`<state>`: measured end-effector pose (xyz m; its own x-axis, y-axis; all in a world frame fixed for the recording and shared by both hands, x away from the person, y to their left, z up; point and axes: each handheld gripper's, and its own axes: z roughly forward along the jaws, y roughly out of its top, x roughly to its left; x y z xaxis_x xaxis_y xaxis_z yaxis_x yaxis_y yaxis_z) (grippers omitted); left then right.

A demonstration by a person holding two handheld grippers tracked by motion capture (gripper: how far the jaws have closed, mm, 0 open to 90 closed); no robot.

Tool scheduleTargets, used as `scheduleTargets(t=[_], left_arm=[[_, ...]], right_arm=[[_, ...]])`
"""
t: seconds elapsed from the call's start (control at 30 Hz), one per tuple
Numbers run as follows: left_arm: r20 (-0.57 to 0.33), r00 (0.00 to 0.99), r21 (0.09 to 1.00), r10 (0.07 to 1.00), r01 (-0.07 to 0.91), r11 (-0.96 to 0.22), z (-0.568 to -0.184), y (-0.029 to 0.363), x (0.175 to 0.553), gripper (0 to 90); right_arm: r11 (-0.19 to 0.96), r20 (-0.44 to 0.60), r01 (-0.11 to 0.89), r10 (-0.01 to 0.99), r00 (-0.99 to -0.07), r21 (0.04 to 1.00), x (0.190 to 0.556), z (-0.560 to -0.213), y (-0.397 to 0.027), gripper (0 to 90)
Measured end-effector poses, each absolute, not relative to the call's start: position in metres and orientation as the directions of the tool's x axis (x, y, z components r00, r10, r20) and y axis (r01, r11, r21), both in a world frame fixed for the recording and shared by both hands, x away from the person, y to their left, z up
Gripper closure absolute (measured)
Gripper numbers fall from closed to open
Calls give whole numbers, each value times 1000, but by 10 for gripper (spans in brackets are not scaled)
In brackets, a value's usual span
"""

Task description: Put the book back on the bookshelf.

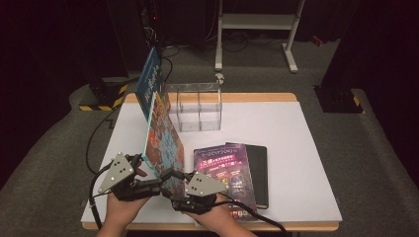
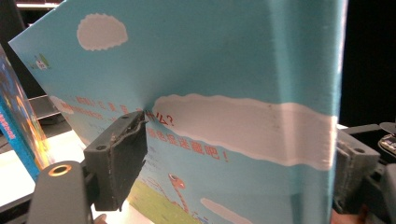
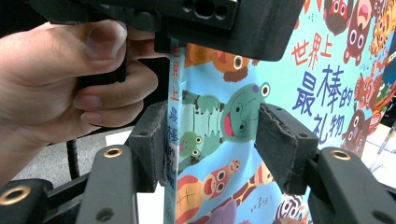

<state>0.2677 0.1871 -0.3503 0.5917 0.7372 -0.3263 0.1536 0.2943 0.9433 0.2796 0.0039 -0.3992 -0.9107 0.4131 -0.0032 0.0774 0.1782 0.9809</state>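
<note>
**Two claws hold a picture book on its edge**

Near the person, at 6 o'clock on the white table (image 1: pixel 306 148), both claws meet at the bottom of the big picture book (image 1: pixel 159 123). The book stands tilted, its long side running up toward 11 o'clock. The left claw (image 1: pixel 143 165) is part open and squeezes the back cover. The right claw (image 1: pixel 174 174) is about half open at the spine, but whether it presses is hard to tell.

The left gripper view shows the book's blue back with clouds. The right gripper view shows its front with animals.

Farther off, at 12 o'clock, waits the clear box (image 1: pixel 197 106). A purple book (image 1: pixel 225 170) lies at 3 o'clock.
</note>
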Motion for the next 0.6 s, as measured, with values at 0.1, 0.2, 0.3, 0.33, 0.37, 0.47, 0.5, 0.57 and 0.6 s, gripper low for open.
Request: scheduleTargets(t=[0.1, 0.2, 0.3, 0.33, 0.37, 0.47, 0.5, 0.57, 0.6], left_arm=[[-323, 588, 945, 742, 155, 288, -350, 187, 267, 207], [-319, 591, 946, 741, 156, 283, -350, 189, 265, 217], [-310, 589, 949, 746, 144, 281, -351, 190, 263, 233], [-305, 590, 950, 748, 139, 278, -351, 190, 262, 241], [-304, 588, 951, 750, 138, 277, -352, 191, 262, 247], [-307, 580, 950, 754, 140, 279, -352, 192, 260, 254], [-309, 576, 949, 757, 138, 283, -352, 193, 259, 262], [-309, 574, 949, 758, 136, 283, -352, 194, 258, 275], [-312, 573, 948, 758, 135, 288, -353, 195, 258, 277]], right_arm=[[179, -1, 79, 409, -912, 981, 280, -400, 4, 446], [178, 0, 78, 404, -915, 981, 280, -400, 4, 444], [180, 0, 79, 401, -916, 980, 280, -401, 6, 444], [180, 1, 80, 399, -917, 980, 280, -402, 6, 444], [180, 3, 81, 396, -918, 980, 279, -402, 7, 444], [185, 2, 80, 391, -921, 980, 279, -403, 7, 443], [186, 3, 82, 389, -921, 979, 279, -403, 7, 443], [188, 4, 83, 387, -922, 979, 278, -404, 7, 441], [189, 4, 83, 386, -923, 979, 278, -404, 7, 440]])
